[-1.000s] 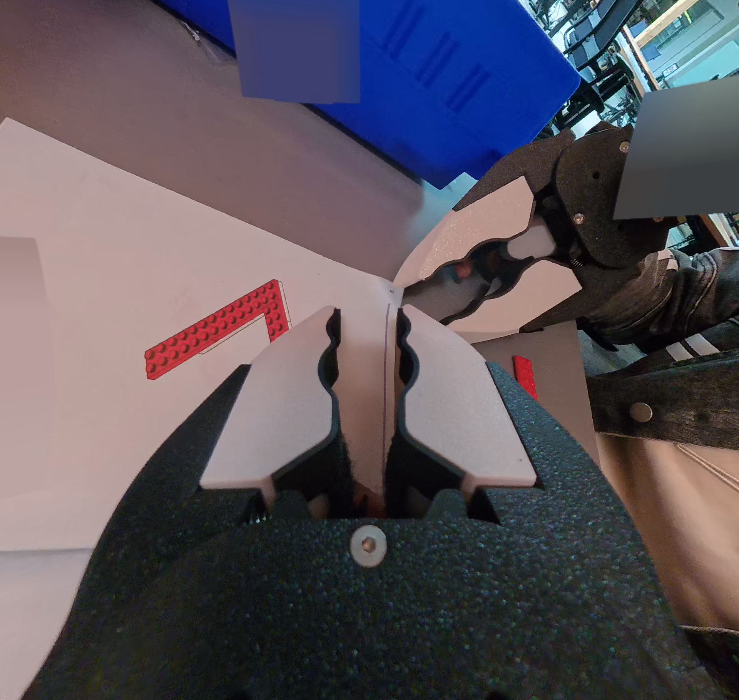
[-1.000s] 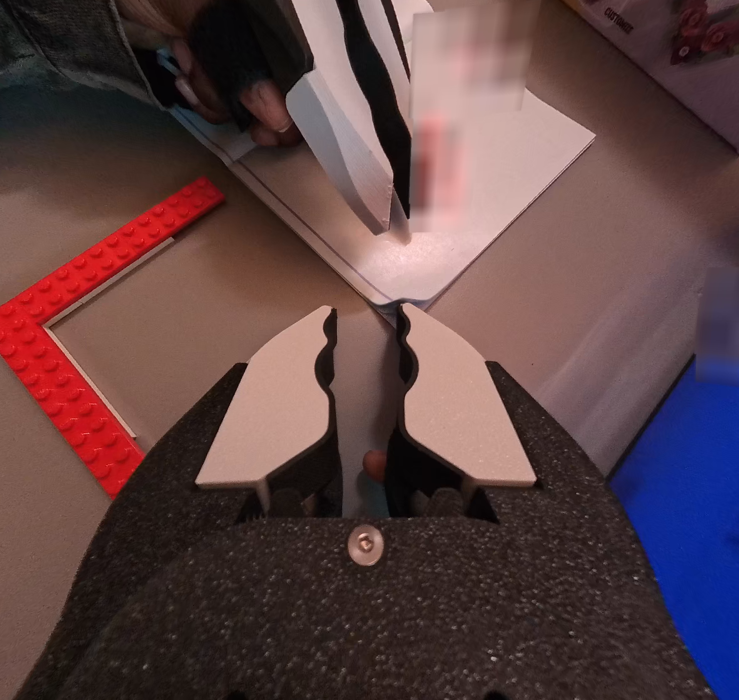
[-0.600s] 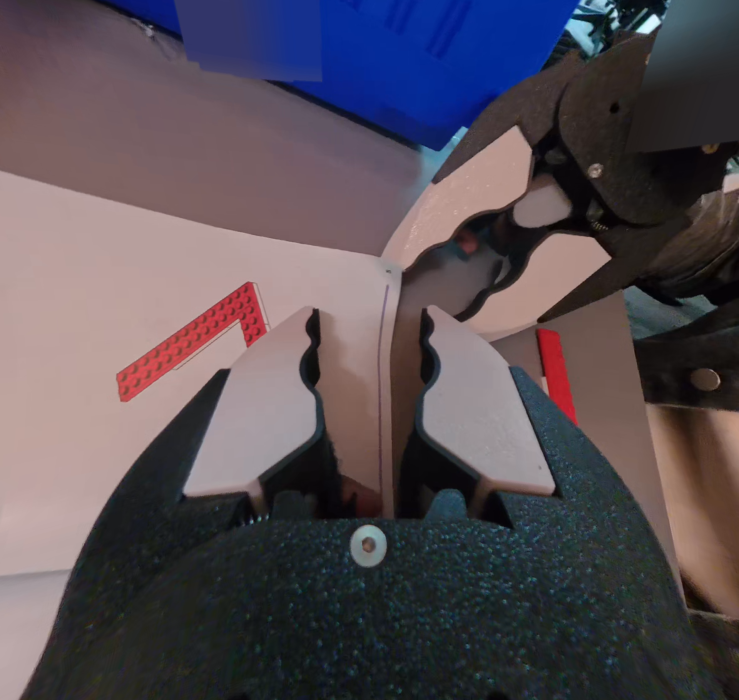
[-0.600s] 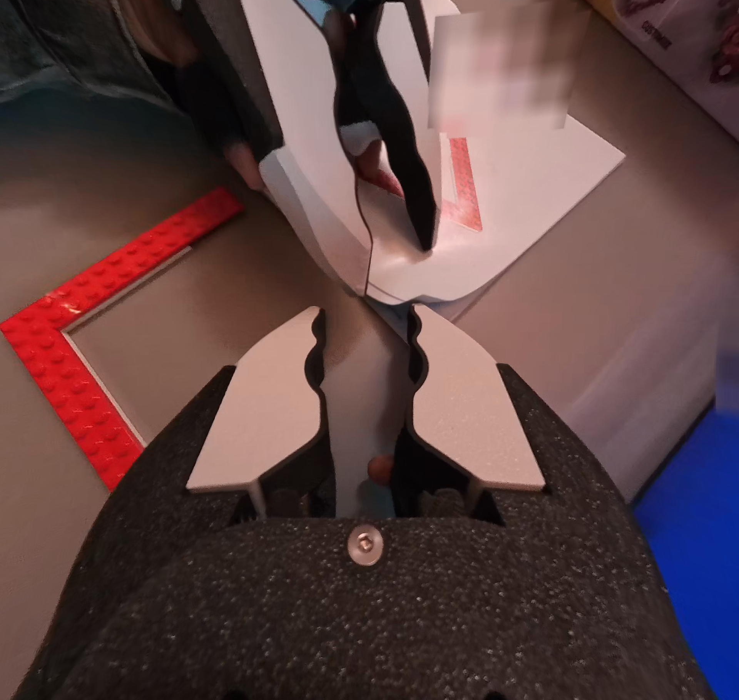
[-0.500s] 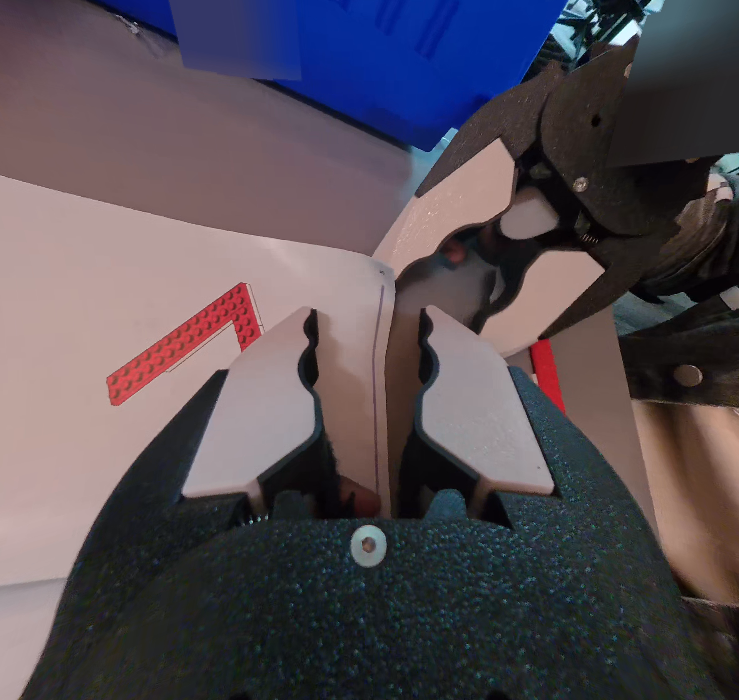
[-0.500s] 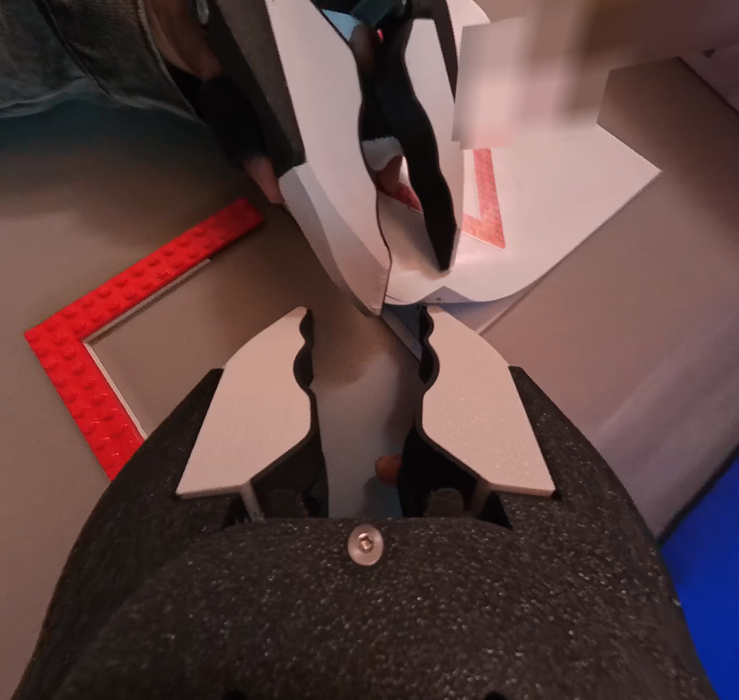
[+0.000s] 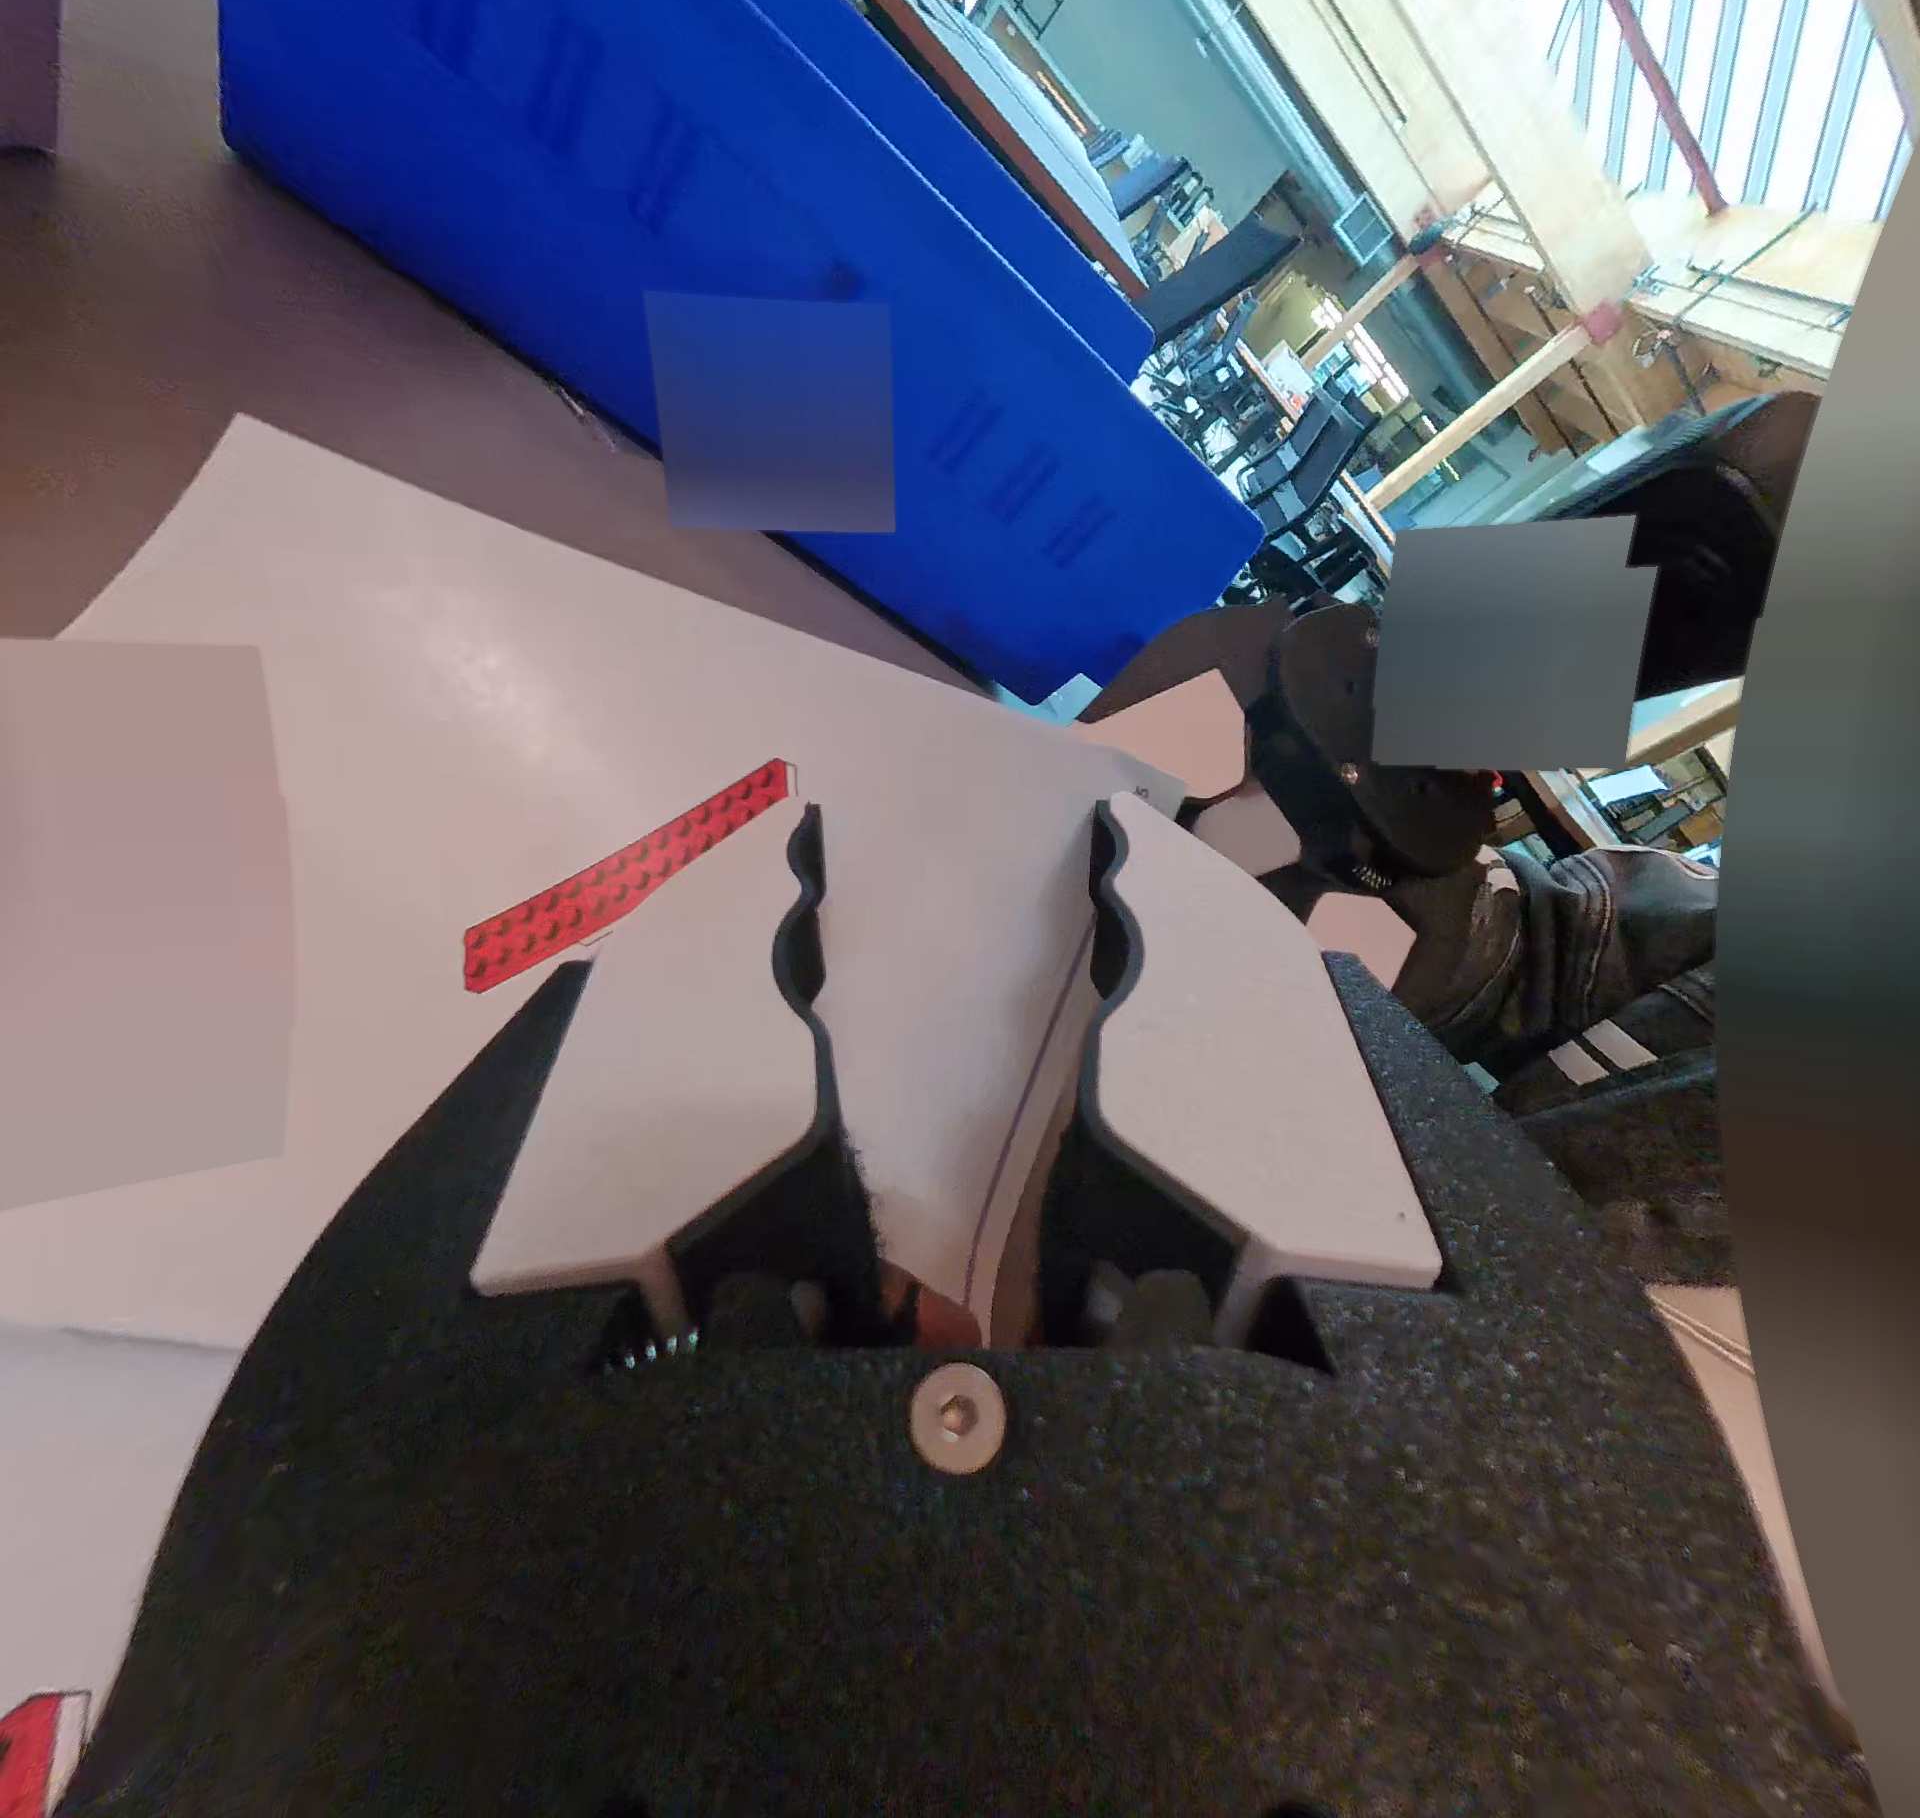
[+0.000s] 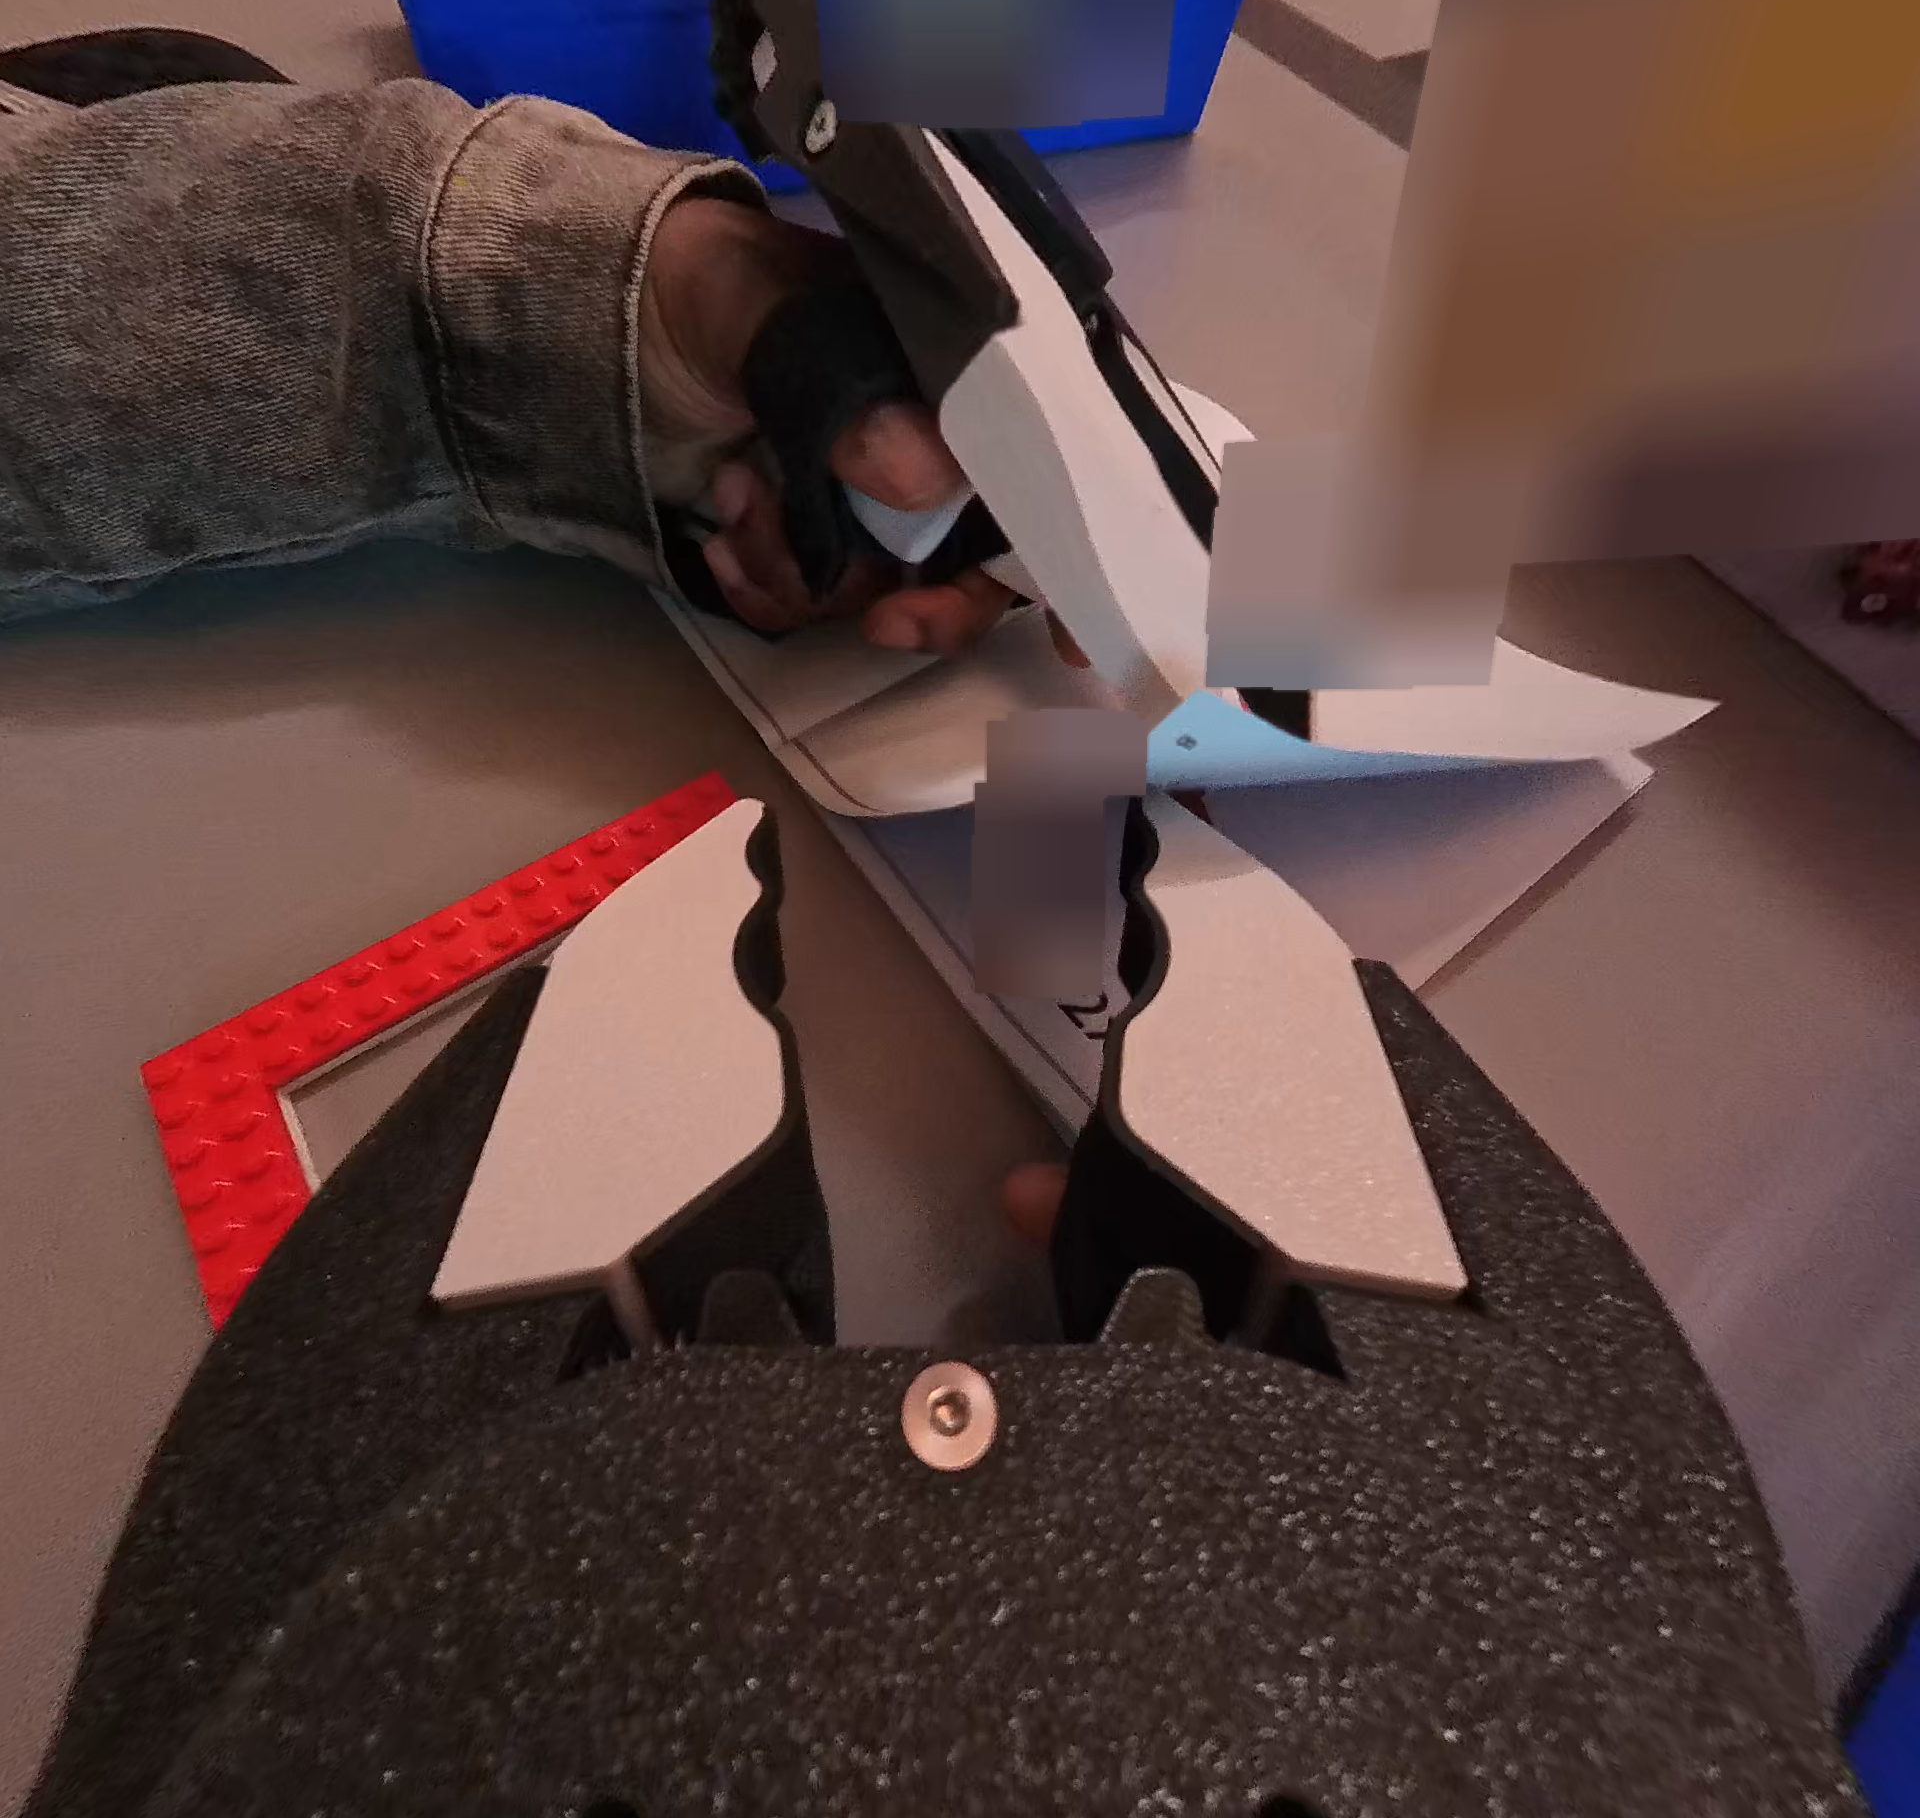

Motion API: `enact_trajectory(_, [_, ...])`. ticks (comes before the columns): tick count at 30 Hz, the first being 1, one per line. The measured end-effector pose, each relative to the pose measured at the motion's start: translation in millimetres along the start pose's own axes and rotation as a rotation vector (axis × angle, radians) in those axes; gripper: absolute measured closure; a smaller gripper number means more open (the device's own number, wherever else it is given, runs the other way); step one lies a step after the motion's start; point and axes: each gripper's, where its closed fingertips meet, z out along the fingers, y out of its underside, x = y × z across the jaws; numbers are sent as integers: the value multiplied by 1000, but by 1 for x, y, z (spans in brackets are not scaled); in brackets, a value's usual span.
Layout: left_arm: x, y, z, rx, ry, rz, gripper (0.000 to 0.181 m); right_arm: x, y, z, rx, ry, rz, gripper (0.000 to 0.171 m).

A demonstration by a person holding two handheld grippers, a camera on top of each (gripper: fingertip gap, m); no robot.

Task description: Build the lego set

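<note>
A grey-brown surface is shown, with blue bins standing at its far edge and a large open workshop visible beyond. Only an L-shaped corner of red lego plates is seen assembled; it lies flat on the surface beside the instruction booklet. Judged from this, the build is barely begun, and nearly all of the set is left to be placed. The step in hand appears to be page turning: one page is lifted and curled above the open booklet.

The left gripper is held low over the booklet, angled downward, its tips at the curled sheet; its jaws are spread, with the page between them but not pinched. It is gripped by a hand in a grey denim sleeve resting along the surface. The right gripper is pointed at the booklet's near corner, jaws spread and nothing held.
</note>
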Motion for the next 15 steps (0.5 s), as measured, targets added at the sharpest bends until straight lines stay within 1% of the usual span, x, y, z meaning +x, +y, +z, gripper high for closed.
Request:
enact_trajectory(5, [-1, -1, 0, 13, -18, 6, 130, 1, 0, 1, 0, 24, -39, 108])
enact_trajectory(6, [1, -1, 0, 6, -6, 19, 125, 0, 0, 0, -1, 26, -42, 108])
enact_trajectory(9, [12, 5, 4, -33, 42, 79, 103, 0, 0, 0, -1, 27, -39, 108])
enact_trajectory(10, [15, 7, 5, -50, 53, 105, 100, 0, 0, 0, 0, 26, -34, 108])
enact_trajectory(12, [18, 11, 7, -75, 50, 145, 101, 0, 0, -1, 4, 20, -27, 109])
enact_trajectory(15, [19, 8, 6, -56, 57, 134, 114, 0, -1, -2, 10, 12, -9, 109])
